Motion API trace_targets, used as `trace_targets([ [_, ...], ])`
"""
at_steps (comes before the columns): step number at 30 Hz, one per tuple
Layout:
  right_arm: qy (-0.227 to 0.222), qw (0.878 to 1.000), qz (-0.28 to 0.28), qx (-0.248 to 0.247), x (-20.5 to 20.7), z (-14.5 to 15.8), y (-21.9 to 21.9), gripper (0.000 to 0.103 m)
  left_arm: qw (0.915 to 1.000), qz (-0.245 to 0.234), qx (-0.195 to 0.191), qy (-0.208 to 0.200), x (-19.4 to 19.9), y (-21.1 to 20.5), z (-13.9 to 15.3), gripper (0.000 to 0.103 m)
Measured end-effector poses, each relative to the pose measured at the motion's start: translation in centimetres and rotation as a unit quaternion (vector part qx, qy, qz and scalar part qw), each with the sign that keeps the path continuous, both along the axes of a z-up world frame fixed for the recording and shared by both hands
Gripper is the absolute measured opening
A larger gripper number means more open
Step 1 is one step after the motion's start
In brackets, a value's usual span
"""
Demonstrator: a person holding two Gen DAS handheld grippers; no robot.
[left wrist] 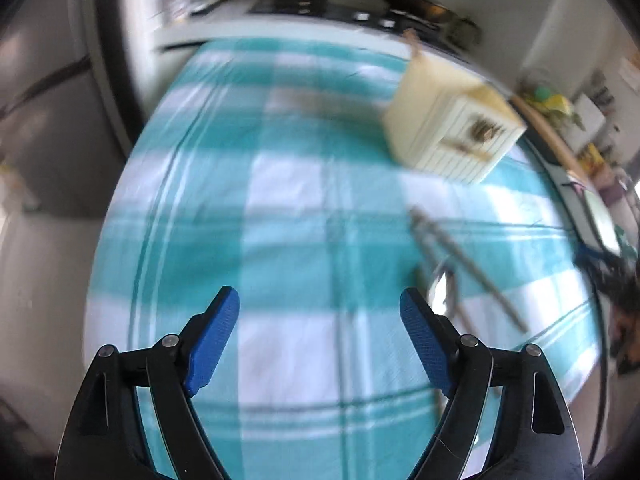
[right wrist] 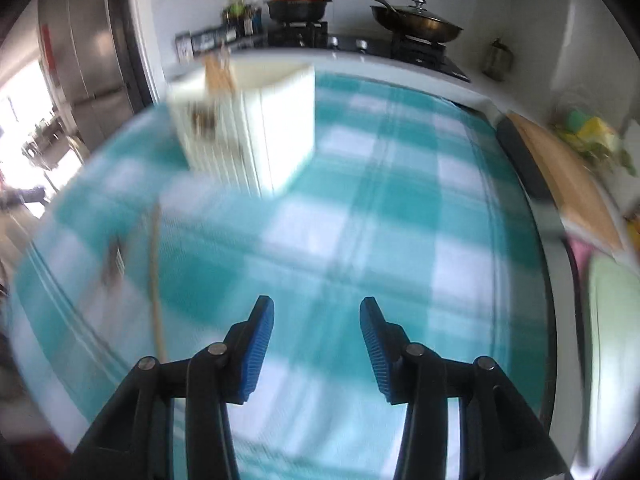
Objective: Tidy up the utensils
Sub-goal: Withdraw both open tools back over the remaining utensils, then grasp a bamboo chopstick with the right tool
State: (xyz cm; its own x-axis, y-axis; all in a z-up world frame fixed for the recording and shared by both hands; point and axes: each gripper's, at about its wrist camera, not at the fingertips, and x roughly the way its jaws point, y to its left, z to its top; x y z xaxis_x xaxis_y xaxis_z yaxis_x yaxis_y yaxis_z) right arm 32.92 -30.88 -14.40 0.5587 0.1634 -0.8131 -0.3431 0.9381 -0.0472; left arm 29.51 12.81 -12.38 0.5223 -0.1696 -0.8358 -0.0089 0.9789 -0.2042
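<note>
blue-padded fingers of the left gripper (left wrist: 319, 300) fill the bottom of the left wrist view, spread wide with nothing between them, hanging over a teal-and-white checked cloth (left wrist: 280, 200) that covers the tabletop. right of centre, blurred metal utensils (left wrist: 460, 264) lie loose on the cloth, crossing one another near the right fingertip; their exact kinds cannot be told. further up and right stands a cream utensil holder (left wrist: 452, 128), a ribbed box with a dark motif on its front and a wooden handle (left wrist: 412, 42) sticking out of its top. in the right wrist view, the right gripper (right wrist: 317, 308) sits at the bottom centre, its fingers also apart and empty above the cloth (right wrist: 360, 220). at the left of that frame a thin wooden stick (right wrist: 154, 264) lies on the cloth beside a small dark blurred utensil (right wrist: 112, 256). the holder (right wrist: 248, 128) stands in the upper left, well apart from the fingers, with wooden handles (right wrist: 218, 72) rising from it. along the top, a stove carries a black pot with an orange lid (right wrist: 298, 4) and a lidded frying pan (right wrist: 416, 24).
</note>
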Motion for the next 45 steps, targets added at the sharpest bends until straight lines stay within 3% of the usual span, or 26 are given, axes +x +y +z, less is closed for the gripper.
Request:
trace_targets([
  [3, 0.010, 0.999, -0.029, 0.022, -2.6, -2.9, -1.1, 0.046, 0.9994, 0.033, -0.004, -0.005, -2.3, -0.5, -3.3, 0.084],
  [5, 0.016, 0.999, -0.043, 0.017, -3.6, -4.5, -1.1, 0.046, 0.9987, 0.043, 0.026, -0.011, -2.6, -1.6, -4.6, 0.084],
  [7, -0.019, 0.999, -0.046, -0.004, -4.6, -4.5, -0.2, 0.046, 0.9973, 0.045, 0.053, -0.025, -2.5, -2.4, -5.2, 0.084],
  [10, -0.035, 0.998, -0.055, -0.005, -5.1, -4.5, 0.6, 0.046, 0.9937, 0.043, 0.093, -0.044, -2.2, -3.5, -5.7, 0.084],
  [16, -0.036, 0.996, -0.080, 0.022, -5.4, -4.7, -0.1, 0.046, 0.9937, 0.039, 0.095, -0.046, -2.3, -3.9, -6.9, 0.088],
  [22, -0.039, 0.996, -0.081, 0.022, -5.5, -5.0, 0.1, 0.046, 0.9951, 0.035, 0.077, -0.052, -2.7, -3.7, -7.0, 0.091],
  [24, -0.039, 0.996, -0.081, 0.022, -5.4, -5.0, 0.0, 0.046, 0.9968, 0.023, 0.051, -0.058, -3.2, -3.8, -6.4, 0.091],
  [26, -0.039, 0.996, -0.080, 0.022, -5.4, -4.9, 0.0, 0.046, 0.9977, -0.003, -0.002, -0.067, -4.1, -4.6, -5.5, 0.091],
  [28, -0.039, 0.996, -0.080, 0.021, -5.4, -4.9, 0.0, 0.046, 0.9967, -0.035, -0.020, -0.071, -4.4, -6.1, -5.0, 0.094],
  [32, -0.039, 0.996, -0.080, 0.022, -5.4, -4.9, 0.0, 0.046, 0.9934, -0.082, 0.035, -0.072, -4.4, -9.7, -5.1, 0.094],
  [35, -0.039, 0.996, -0.080, 0.020, -5.4, -4.9, 0.1, 0.046, 0.9909, -0.087, 0.081, -0.063, -4.1, -11.0, -5.8, 0.094],
  [40, -0.037, 0.998, -0.057, -0.007, -5.1, -4.2, 1.9, 0.046, 0.9905, -0.078, 0.103, -0.048, -3.7, -11.3, -6.8, 0.092],
  [45, -0.028, 0.999, 0.030, 0.031, -3.7, -2.5, 7.2, 0.046, 0.9946, -0.017, 0.093, -0.042, -2.8, -9.2, -6.9, 0.083],
])
